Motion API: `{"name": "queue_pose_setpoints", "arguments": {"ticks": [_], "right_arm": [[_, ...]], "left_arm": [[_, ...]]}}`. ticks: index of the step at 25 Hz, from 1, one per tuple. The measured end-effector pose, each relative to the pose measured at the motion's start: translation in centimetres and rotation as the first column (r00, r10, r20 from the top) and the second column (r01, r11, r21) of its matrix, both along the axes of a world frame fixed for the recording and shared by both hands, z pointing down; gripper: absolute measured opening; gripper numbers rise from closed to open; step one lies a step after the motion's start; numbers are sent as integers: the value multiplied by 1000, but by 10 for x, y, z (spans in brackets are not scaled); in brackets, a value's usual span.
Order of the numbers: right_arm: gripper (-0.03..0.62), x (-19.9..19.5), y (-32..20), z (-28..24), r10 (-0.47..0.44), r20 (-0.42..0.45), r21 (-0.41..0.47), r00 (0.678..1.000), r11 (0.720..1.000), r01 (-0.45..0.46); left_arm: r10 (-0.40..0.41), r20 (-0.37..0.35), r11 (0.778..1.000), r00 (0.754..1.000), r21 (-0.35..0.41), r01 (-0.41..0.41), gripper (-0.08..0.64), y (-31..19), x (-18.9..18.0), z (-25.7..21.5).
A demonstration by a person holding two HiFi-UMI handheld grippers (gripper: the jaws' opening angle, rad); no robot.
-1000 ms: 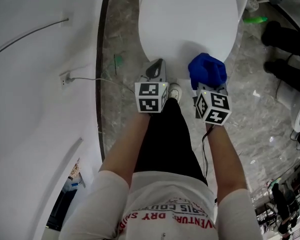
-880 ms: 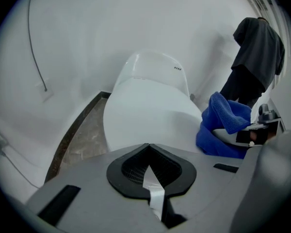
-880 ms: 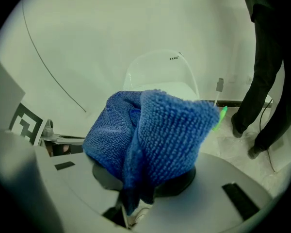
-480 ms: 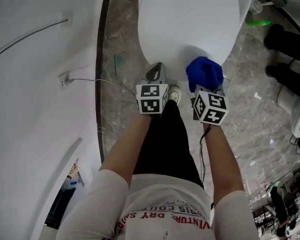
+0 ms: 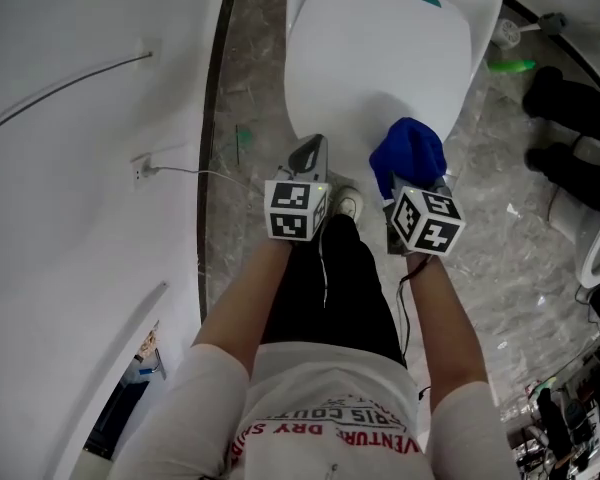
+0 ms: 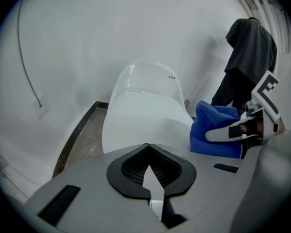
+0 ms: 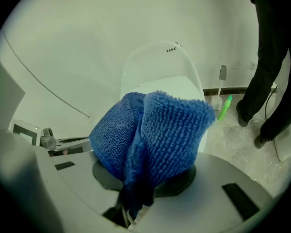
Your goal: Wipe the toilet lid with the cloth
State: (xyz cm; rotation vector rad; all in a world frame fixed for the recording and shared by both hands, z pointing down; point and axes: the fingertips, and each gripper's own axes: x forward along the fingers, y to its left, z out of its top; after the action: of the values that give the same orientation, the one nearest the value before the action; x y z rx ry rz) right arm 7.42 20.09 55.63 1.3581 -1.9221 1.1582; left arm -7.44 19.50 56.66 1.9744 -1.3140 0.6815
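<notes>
The white toilet lid [image 5: 380, 58] is down and fills the top middle of the head view. A bunched blue cloth [image 5: 408, 153] hangs over the lid's front right edge, and my right gripper [image 5: 412, 176] is shut on it. In the right gripper view the cloth [image 7: 155, 135] bulges out of the jaws and hides most of the lid [image 7: 169, 89]. My left gripper [image 5: 308, 153] sits at the lid's front left edge, shut with nothing in it. In the left gripper view its tips [image 6: 148, 145] meet in front of the lid [image 6: 140, 120], with the cloth [image 6: 216, 130] to the right.
A white wall with a socket and cable [image 5: 140, 168] runs along the left. A person in dark clothes [image 5: 570, 98] stands at the right on the marble floor [image 5: 500, 238]. A green-handled brush [image 5: 510, 38] lies beside the toilet. My own shoe [image 5: 348, 206] is between the grippers.
The head view has tipped so more of the lid's back shows. Both grippers have stayed at the lid's front edge, the left a little further left, the right still holding the cloth.
</notes>
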Motion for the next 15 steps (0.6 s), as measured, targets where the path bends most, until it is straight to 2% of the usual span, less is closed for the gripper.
{"name": "queue_pose_setpoints", "arguments": {"ticks": [4,7,10,15], "right_arm": [[94,-11,-37,-36,-28,-1,45,1000,999,28],[94,-30,-69,-56,-74,-7,78,997,994,74],[94,-53,-95,-67,-114,-5,88,993,990,114],[94,-89,-148,-65,-136,35,75,990,988,133]], "left_arm": [[54,-50,991,997,128,-47,7,-35,1,-58],[55,-95,978,994,205,-34,6,-66,-6,-91],[40,-136,971,990,238,-7,6,-91,-15,-108],[51,-173,971,984,239,-9,7,-136,-32,-112]]}}
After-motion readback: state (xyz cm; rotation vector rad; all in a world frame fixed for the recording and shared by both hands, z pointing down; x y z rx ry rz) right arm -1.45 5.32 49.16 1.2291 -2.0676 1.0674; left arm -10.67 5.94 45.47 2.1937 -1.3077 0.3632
